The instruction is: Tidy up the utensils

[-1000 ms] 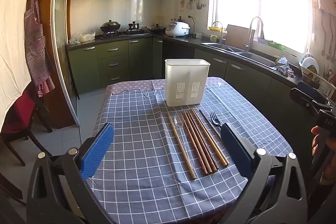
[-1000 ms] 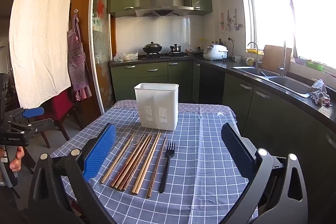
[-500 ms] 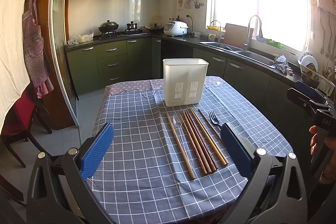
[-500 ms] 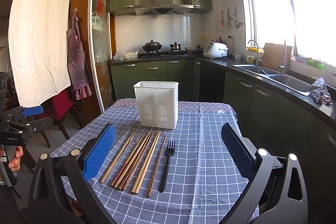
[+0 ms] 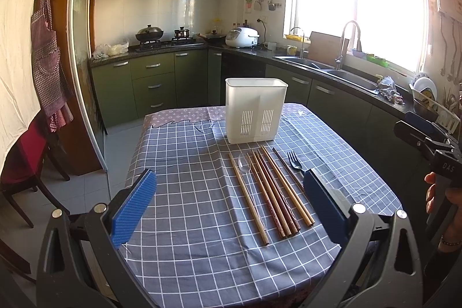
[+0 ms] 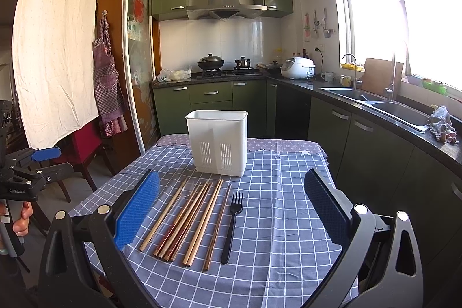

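Observation:
A white slotted utensil holder (image 5: pixel 255 110) stands upright at the far middle of the checked table; it also shows in the right wrist view (image 6: pixel 218 142). In front of it lie several wooden chopsticks (image 5: pixel 271 192) (image 6: pixel 190 218), a clear plastic spoon (image 5: pixel 244 163) and a black fork (image 5: pixel 294 160) (image 6: pixel 232 224), side by side. My left gripper (image 5: pixel 231 210) is open and empty above the table's near edge. My right gripper (image 6: pixel 231 212) is open and empty above the near edge, over the utensils' handle ends.
The blue-grey checked tablecloth (image 5: pixel 187 163) covers the table. Green cabinets, a stove and a sink (image 6: pixel 398 108) line the back and right walls. A red chair (image 5: pixel 20 158) stands to the left. Each gripper appears at the edge of the other's view.
Both views are almost the same; the cameras have tilted up very slightly. Nothing on the table has moved.

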`<state>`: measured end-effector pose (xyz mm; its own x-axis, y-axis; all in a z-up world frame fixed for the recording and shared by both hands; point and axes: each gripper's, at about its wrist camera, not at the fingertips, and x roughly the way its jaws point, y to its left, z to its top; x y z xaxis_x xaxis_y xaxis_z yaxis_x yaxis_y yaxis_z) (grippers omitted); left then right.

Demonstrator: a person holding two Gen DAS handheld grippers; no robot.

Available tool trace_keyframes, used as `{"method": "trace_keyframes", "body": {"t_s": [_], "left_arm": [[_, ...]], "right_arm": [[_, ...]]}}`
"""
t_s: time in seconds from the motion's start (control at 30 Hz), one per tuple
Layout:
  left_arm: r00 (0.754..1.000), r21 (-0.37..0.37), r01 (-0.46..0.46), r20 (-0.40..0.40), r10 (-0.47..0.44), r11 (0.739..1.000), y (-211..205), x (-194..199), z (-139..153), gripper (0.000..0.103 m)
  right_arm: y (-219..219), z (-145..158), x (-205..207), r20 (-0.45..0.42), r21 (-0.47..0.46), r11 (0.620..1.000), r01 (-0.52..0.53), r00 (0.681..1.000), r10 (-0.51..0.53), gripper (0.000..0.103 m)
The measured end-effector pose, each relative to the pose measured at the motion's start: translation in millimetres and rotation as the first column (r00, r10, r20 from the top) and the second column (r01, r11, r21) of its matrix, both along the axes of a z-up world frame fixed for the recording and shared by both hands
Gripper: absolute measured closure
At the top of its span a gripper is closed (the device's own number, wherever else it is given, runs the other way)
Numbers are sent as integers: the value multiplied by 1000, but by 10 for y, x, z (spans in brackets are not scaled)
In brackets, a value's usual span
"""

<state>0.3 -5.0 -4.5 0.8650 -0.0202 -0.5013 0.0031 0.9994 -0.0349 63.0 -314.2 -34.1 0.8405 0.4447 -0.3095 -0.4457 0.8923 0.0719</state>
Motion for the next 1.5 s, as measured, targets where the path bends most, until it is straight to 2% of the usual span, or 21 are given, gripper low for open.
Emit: {"method": "trace_keyframes", "body": {"t_s": [1.5], "left_arm": [[999, -18, 3, -35, -3, 1000, 18, 48, -89, 6]], "right_arm": [[43, -47, 53, -21, -1, 1000, -5, 1000, 5, 4]]}}
